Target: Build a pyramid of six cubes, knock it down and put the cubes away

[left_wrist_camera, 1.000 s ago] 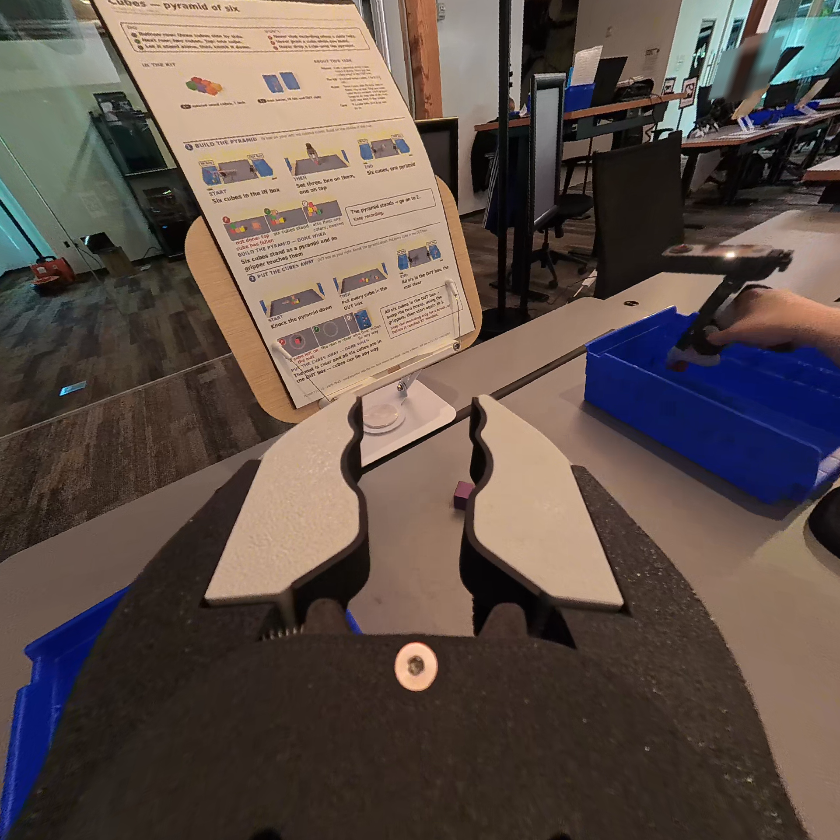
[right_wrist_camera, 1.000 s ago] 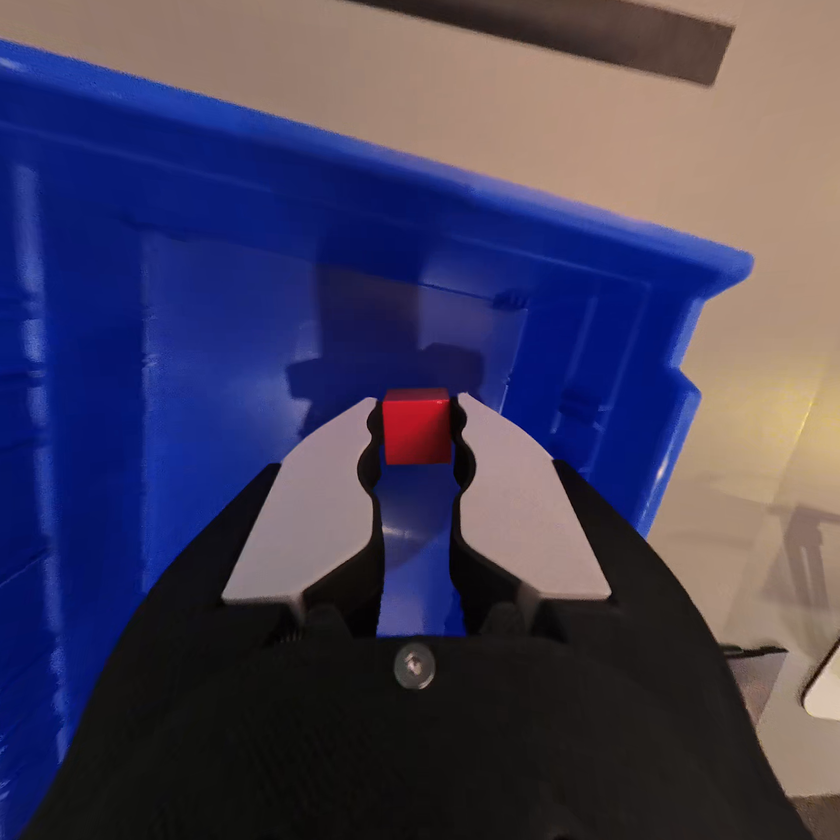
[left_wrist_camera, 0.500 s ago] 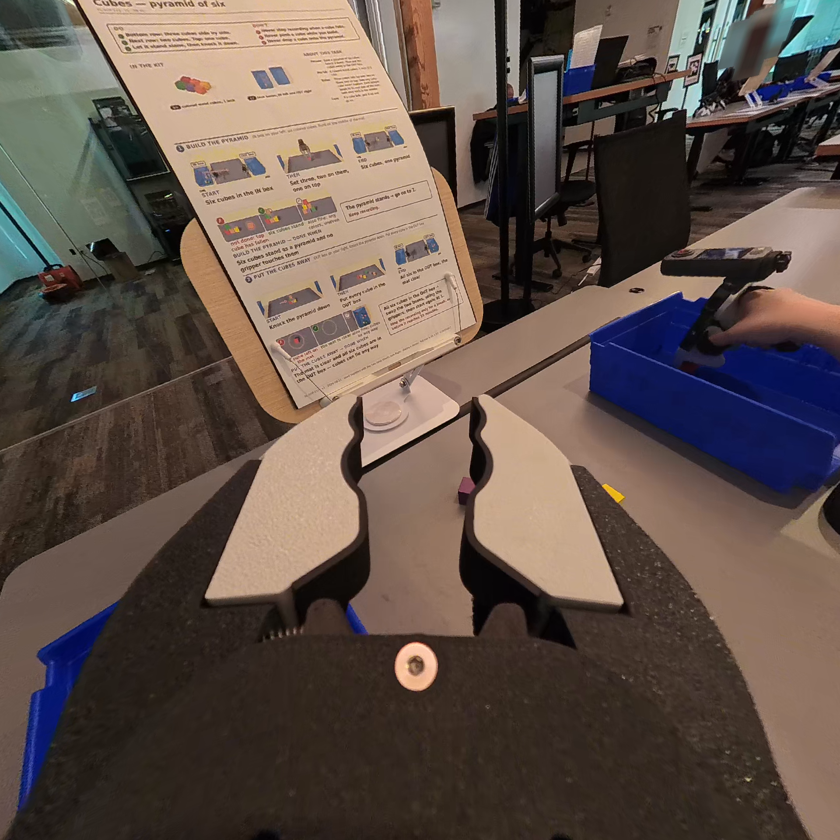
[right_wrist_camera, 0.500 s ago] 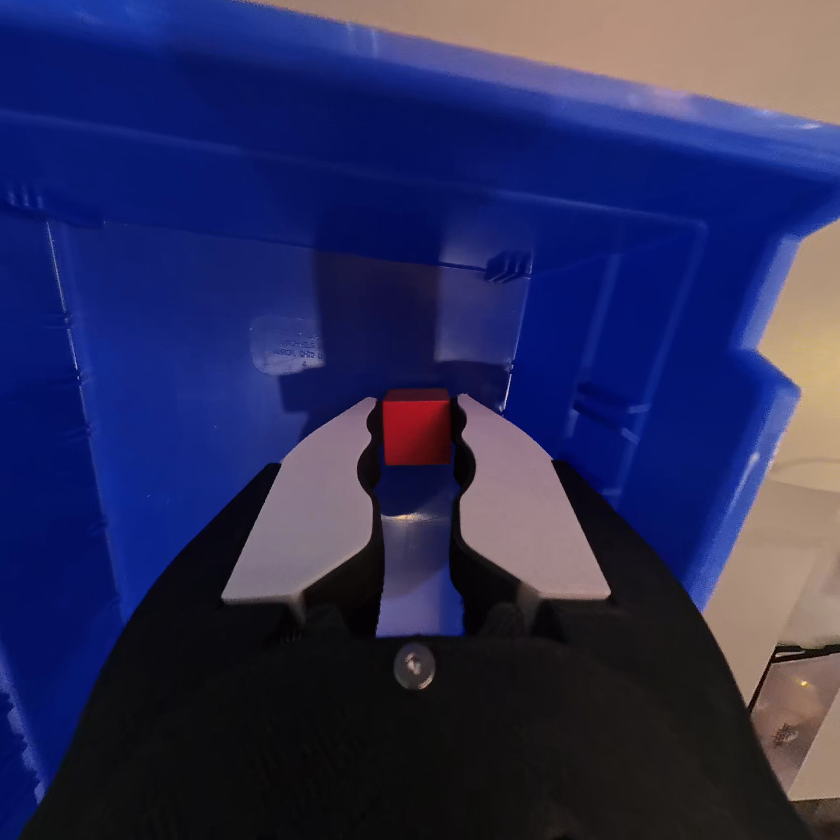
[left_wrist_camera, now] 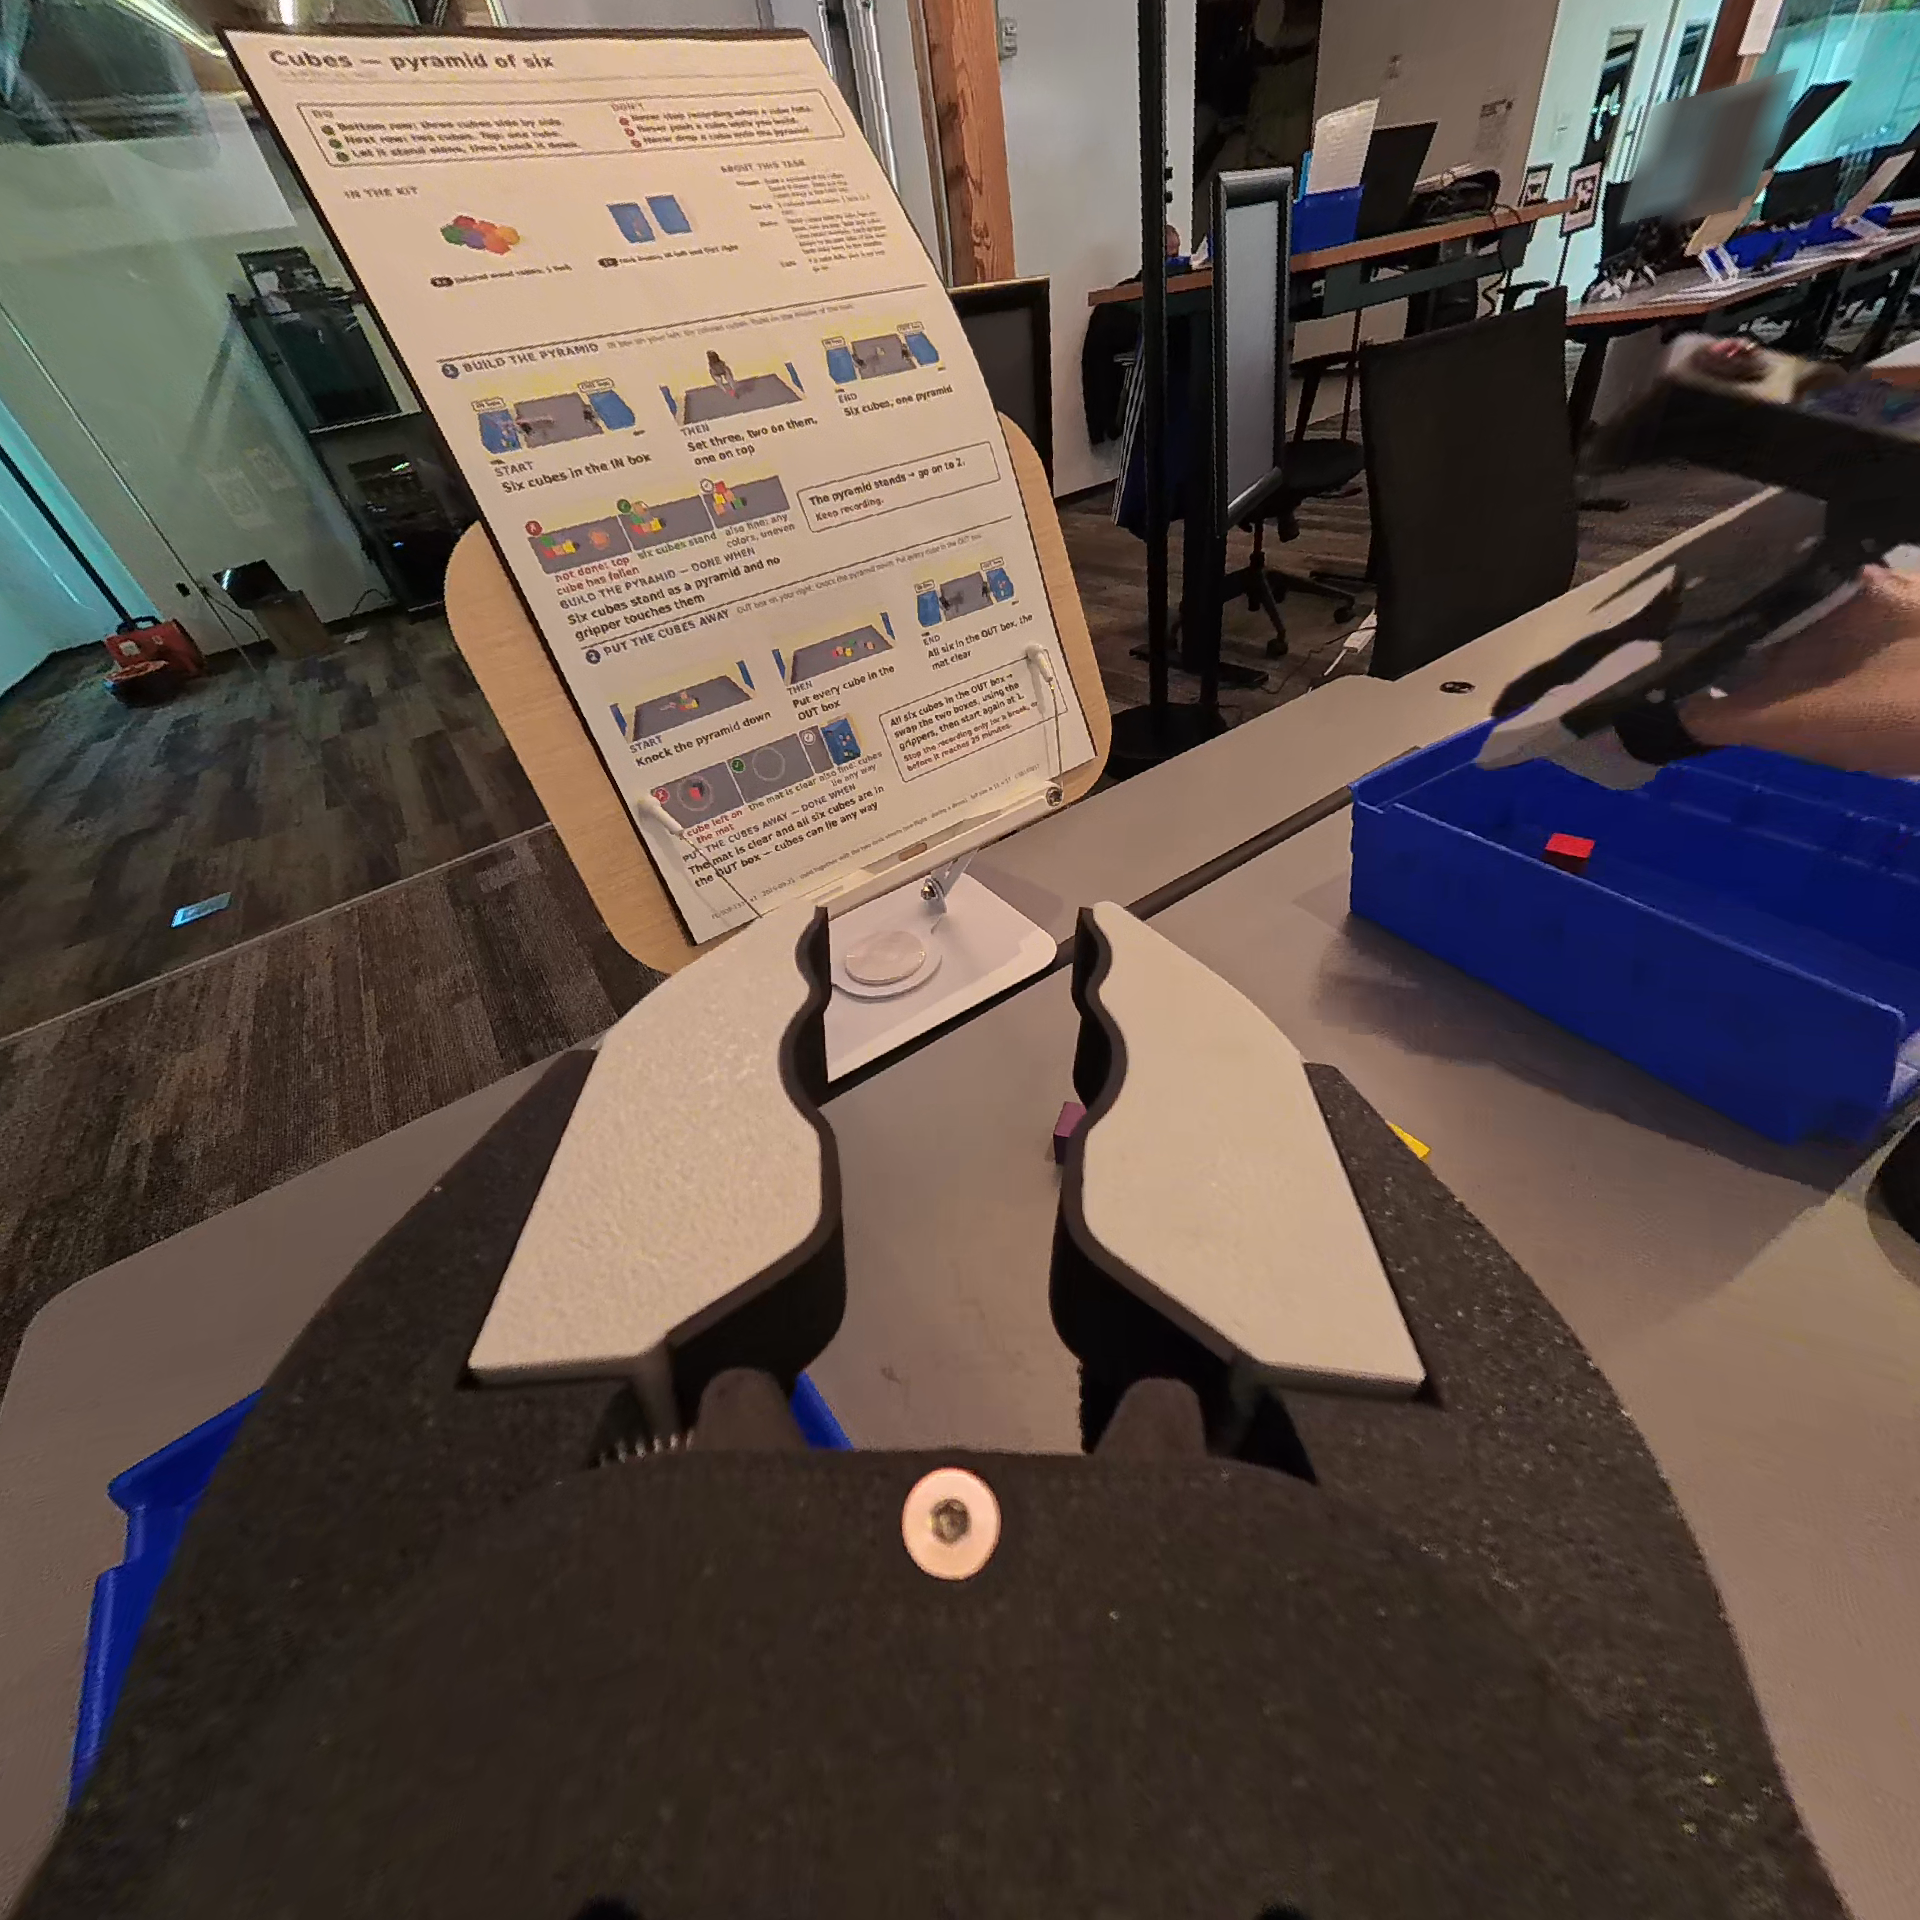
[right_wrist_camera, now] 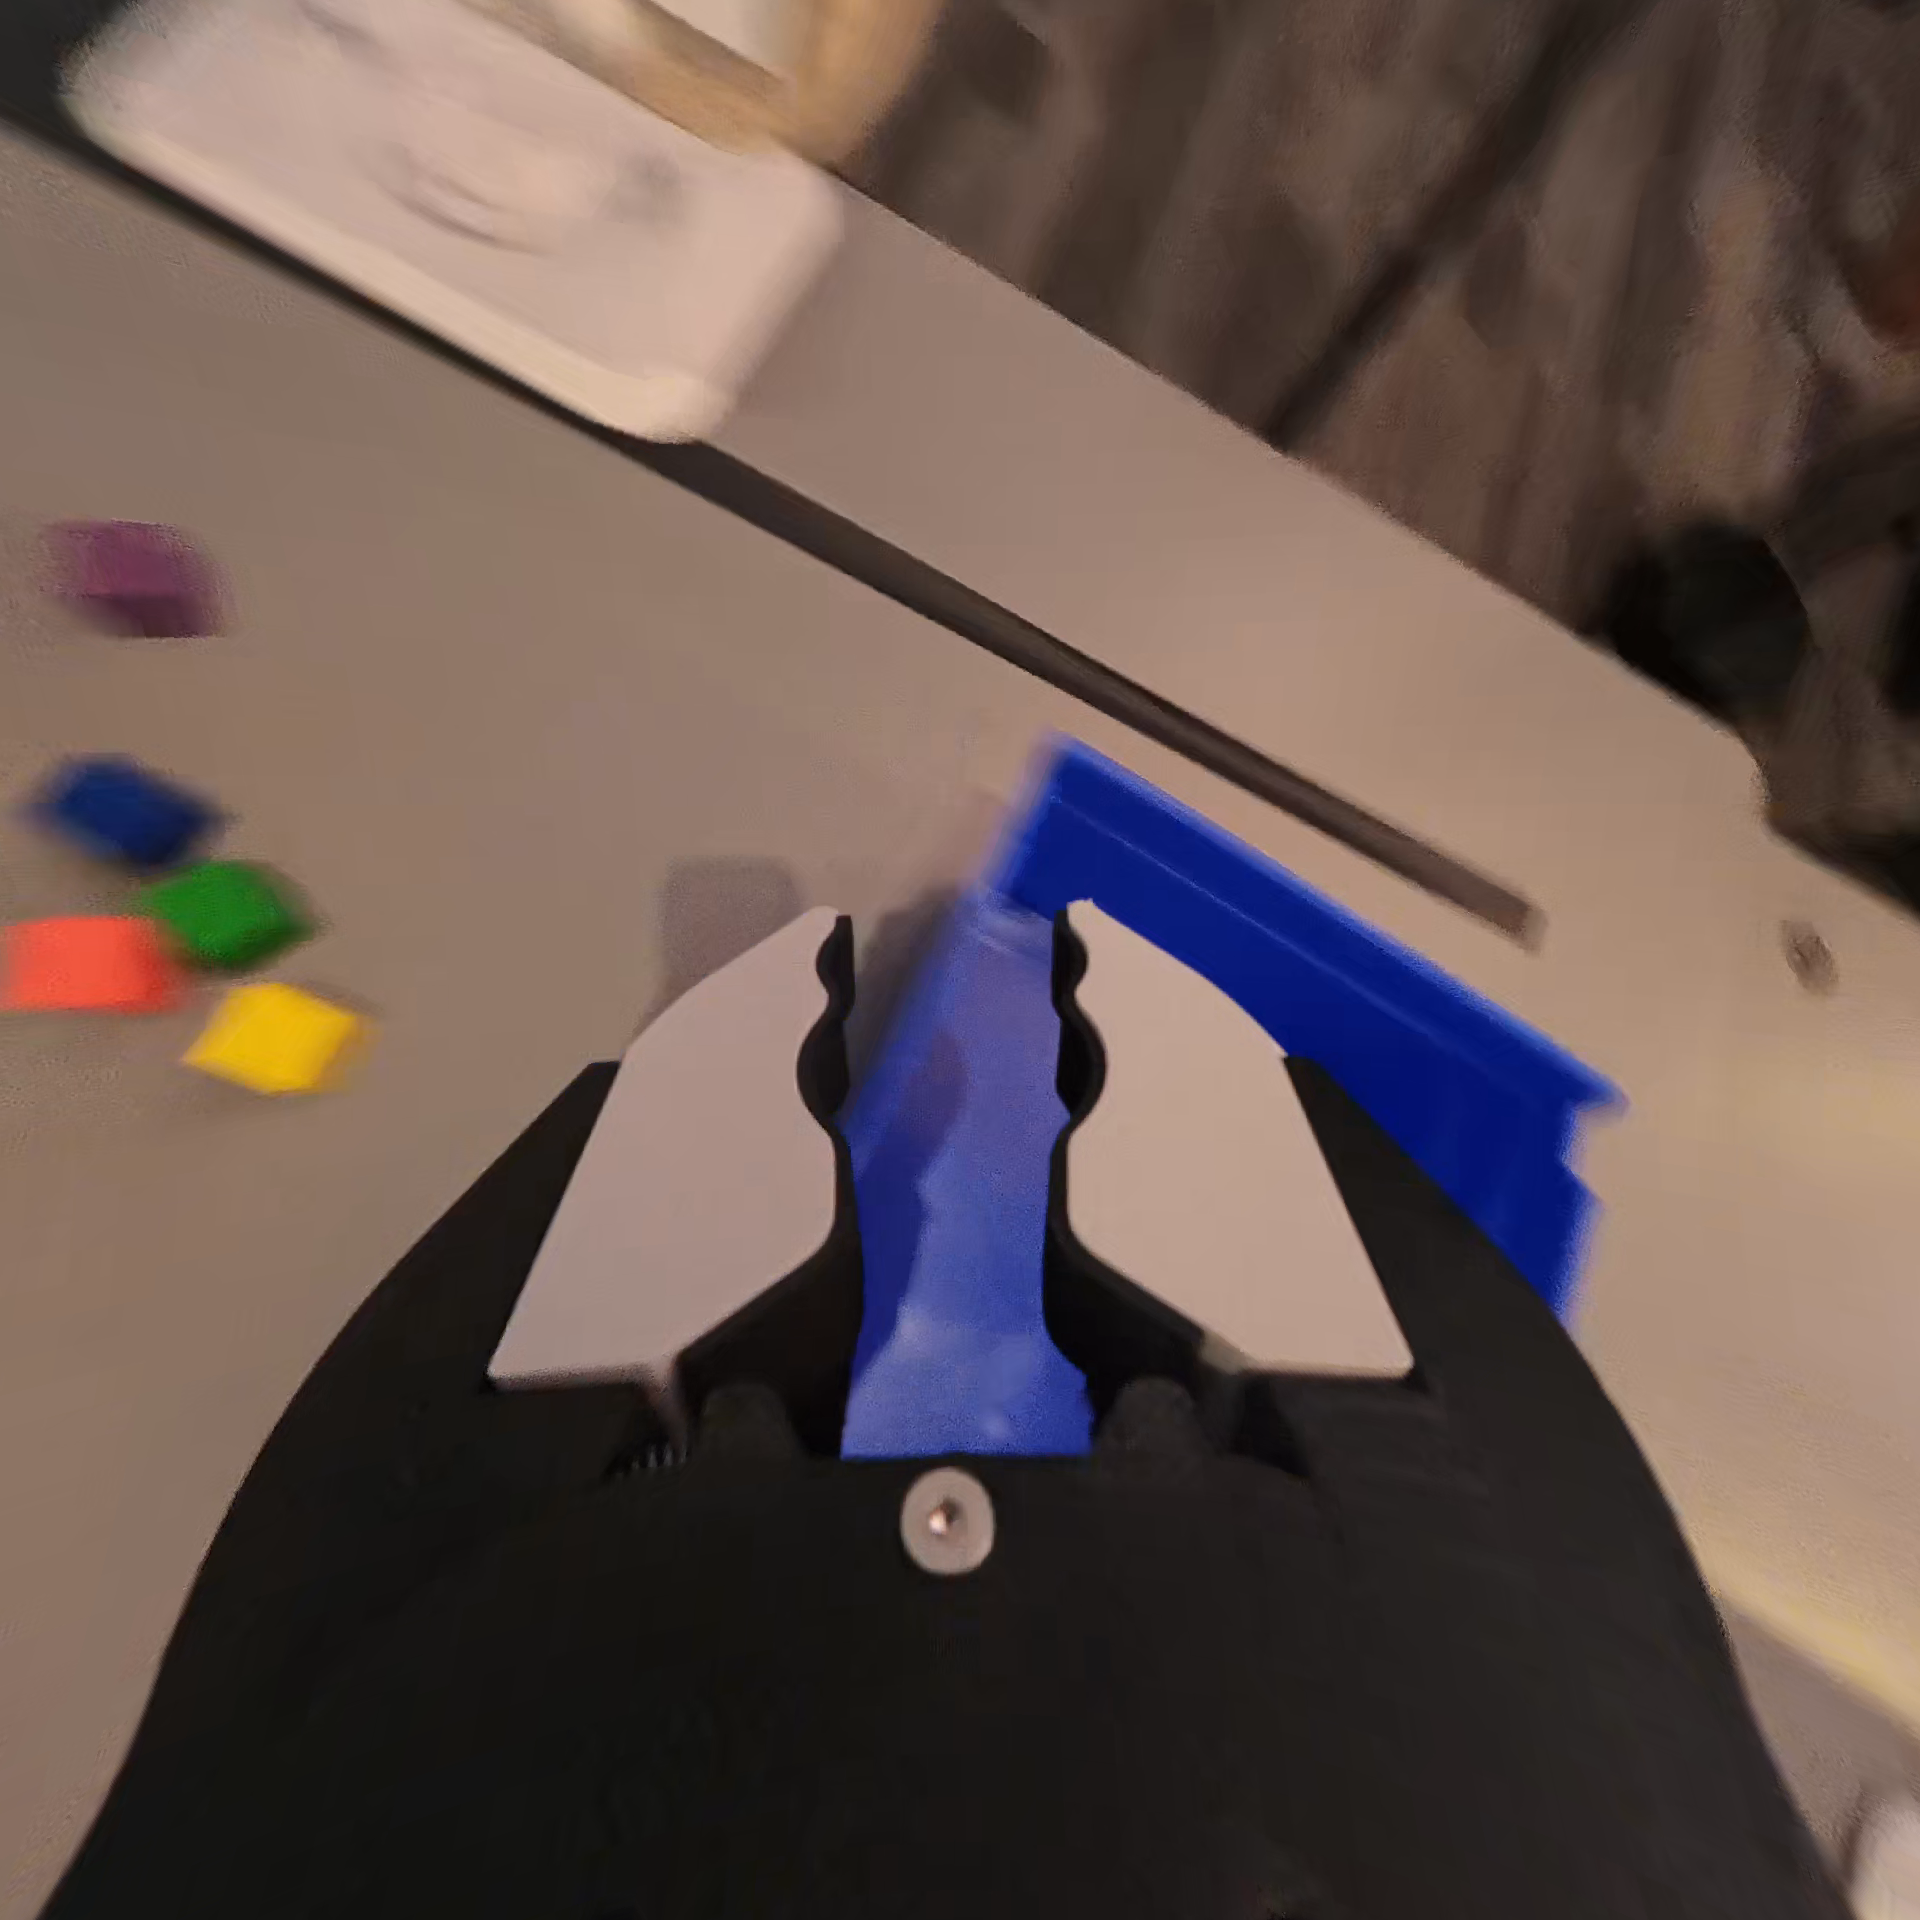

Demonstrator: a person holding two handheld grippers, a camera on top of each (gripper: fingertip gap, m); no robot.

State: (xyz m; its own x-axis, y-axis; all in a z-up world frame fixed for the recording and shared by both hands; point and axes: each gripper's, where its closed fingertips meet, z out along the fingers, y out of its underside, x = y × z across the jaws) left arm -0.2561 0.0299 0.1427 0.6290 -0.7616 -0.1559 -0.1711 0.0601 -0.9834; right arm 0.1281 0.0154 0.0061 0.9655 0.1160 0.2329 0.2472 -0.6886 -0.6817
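Now the red cube lies in the blue bin on the worktop, both the right gripper and left gripper spread and empty, five cubes loose nearby.

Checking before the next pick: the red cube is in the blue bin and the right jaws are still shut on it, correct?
Not quite. The red cube does lie in the blue bin, but the right gripper is open and empty, as the right wrist view shows.
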